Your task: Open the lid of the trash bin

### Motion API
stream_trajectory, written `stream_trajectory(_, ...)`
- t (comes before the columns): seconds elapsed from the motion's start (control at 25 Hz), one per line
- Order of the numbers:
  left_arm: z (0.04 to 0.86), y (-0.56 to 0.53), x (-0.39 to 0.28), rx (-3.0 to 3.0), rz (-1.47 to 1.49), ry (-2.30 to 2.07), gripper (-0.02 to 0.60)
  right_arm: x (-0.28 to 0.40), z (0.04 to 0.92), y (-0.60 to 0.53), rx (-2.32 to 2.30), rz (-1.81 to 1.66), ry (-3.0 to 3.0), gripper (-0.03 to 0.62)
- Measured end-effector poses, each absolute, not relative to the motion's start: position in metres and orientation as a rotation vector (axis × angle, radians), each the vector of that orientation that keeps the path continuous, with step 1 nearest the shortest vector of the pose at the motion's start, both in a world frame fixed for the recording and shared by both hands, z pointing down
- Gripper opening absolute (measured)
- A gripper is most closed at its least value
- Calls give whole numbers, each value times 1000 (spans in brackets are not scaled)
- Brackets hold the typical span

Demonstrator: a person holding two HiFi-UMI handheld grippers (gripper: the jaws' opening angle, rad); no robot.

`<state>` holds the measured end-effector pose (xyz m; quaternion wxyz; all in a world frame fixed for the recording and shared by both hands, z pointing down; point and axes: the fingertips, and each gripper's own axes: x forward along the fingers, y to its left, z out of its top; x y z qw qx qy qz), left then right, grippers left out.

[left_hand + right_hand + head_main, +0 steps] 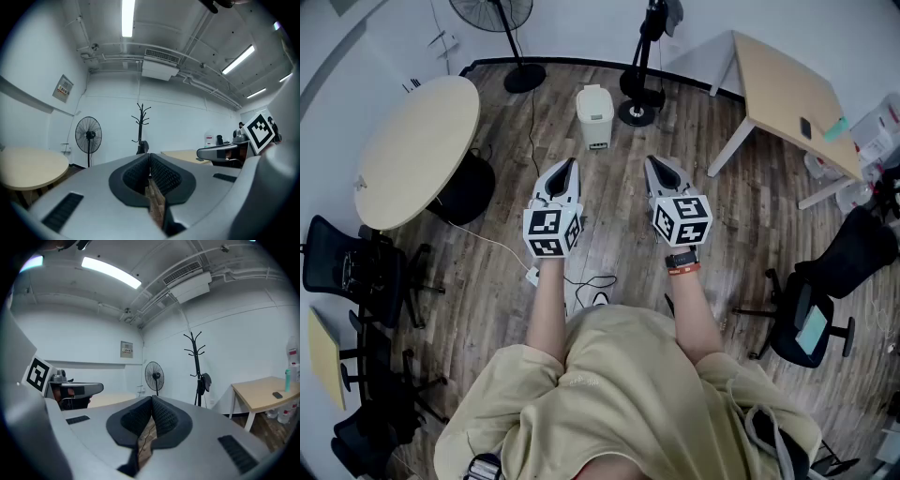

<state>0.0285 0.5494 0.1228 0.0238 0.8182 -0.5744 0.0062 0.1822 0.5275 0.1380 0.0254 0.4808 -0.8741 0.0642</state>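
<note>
So in the head view, the trash bin (595, 129) sits on the wood floor (487, 234) at about 12 o'clock from the person, pretty much centred between the two arms. It's a small white one and its lid (594, 96) is down flat, so it's shut. Neither claw touches it, and both are well apart from it with bare floor in between.

The left claw (569, 167) is closed with nothing in it. In the left gripper view the two ribbed pads (164, 176) meet at the tips, with just a sliver of floor showing lower down. The right claw (654, 164) is the same deal: pads (161, 417) pressed together at the tip and empty. Both point forward, held level side by side (marker cubes facing up at the camera).

Around the room:
- The round tabletop (417, 150) is at roughly 10 o'clock.
- The rectangular tabletop (787, 94) is at about 2 o'clock, with a few small bits on it that I can't make out.
- The standing fan (88, 136) has its base just at 11 o'clock of the bin.
- The coat rack (197, 362) stands against the far wall, and its base is just at 1 o'clock of the bin.
- One black office chair (356, 262) is at 9 o'clock, and another chair (825, 291) is at 3 o'clock.
- A white cable (502, 248) trails across the floor near the person's left arm.
</note>
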Motion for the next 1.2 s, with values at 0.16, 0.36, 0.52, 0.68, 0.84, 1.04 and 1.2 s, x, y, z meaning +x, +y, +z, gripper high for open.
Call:
stream_trajectory(0.16,129,538,7,2538,30,-1760,25,163,146,516,1505,224,-2691,15)
stream_trajectory(0.36,141,533,-31,2522,19,-1741,25,120,155,513,1465,299,-2767,15)
stream_trajectory(0.52,155,526,-39,2508,26,-1709,25,109,163,509,1468,332,-2768,15)
stream_trajectory(0.68,162,517,-38,2519,34,-1670,25,106,171,497,1490,374,-2753,15)
stream_trajectory(0.84,168,496,-32,2524,46,-1650,25,100,178,473,1476,396,-2752,15)
stream_trajectory(1.04,181,442,-31,2485,72,-1692,25,101,195,415,1434,432,-2770,15)
stream_trajectory(1.2,183,381,-33,2457,62,-1735,25,98,198,353,1379,433,-2800,15)
